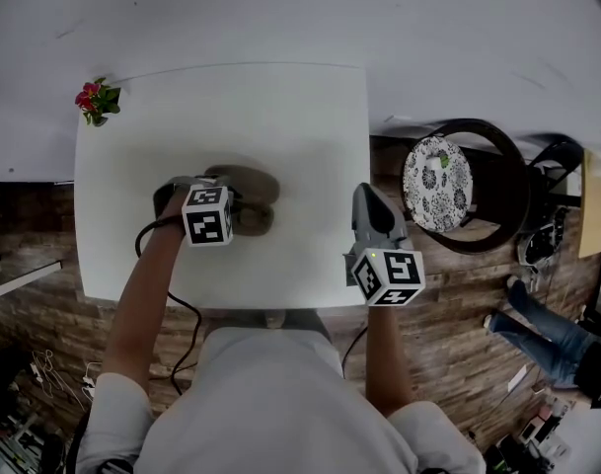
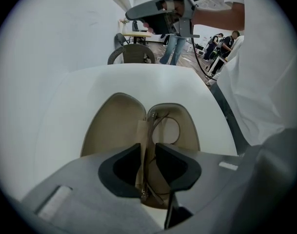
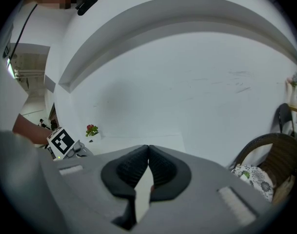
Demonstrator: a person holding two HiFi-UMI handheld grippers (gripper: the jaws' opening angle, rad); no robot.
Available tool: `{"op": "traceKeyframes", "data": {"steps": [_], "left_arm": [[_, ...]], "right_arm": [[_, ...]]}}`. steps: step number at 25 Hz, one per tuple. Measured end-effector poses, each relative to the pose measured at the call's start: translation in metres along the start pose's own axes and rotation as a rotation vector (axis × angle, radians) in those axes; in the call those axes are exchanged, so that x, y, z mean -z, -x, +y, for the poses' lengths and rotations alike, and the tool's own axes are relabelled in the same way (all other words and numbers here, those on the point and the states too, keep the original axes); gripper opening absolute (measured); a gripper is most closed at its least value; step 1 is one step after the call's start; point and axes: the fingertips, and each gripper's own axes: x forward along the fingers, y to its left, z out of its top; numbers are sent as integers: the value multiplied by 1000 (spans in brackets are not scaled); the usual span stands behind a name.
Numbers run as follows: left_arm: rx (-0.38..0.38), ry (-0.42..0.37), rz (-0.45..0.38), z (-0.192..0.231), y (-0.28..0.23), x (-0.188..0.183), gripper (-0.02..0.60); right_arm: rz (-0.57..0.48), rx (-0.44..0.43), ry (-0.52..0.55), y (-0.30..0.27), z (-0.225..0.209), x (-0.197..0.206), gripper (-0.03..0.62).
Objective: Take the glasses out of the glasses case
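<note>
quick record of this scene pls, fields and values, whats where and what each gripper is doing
surface: white table
glasses case: open, lying on the table
glasses: inside the case, by its hinge
left gripper: jaws narrowly apart astride the glasses frame; grip unclear
right gripper: jaws together, empty, at the table's right edge
flowers: table's far left corner

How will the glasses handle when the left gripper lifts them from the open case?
The glasses look thin and wire-rimmed: probably light, easily bent, so grip gently. The left gripper has its jaws close round the frame. The glasses case lies loose on the table, so it may drag along; the right gripper is shut, away from it.
</note>
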Motion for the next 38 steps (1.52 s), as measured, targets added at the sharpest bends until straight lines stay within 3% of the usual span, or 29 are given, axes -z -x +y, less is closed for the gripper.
{"op": "traceKeyframes", "data": {"steps": [7, 12, 19, 31, 38], "left_arm": [[10, -10, 4, 3, -1, -1, 84], [5, -33, 19, 1, -4, 2, 27], [-10, -31, 7, -1, 1, 2, 25], [-173, 18, -80, 3, 43, -13, 23], [-338, 125, -187, 7, 84, -23, 23]], "right_arm": [[9, 5, -2, -1, -2, 3, 3], [0, -1, -1, -2, 2, -1, 3], [1, -2, -4, 1, 4, -1, 2], [-27, -33, 1, 13, 17, -6, 3], [-51, -63, 10, 22, 29, -15, 3]]}}
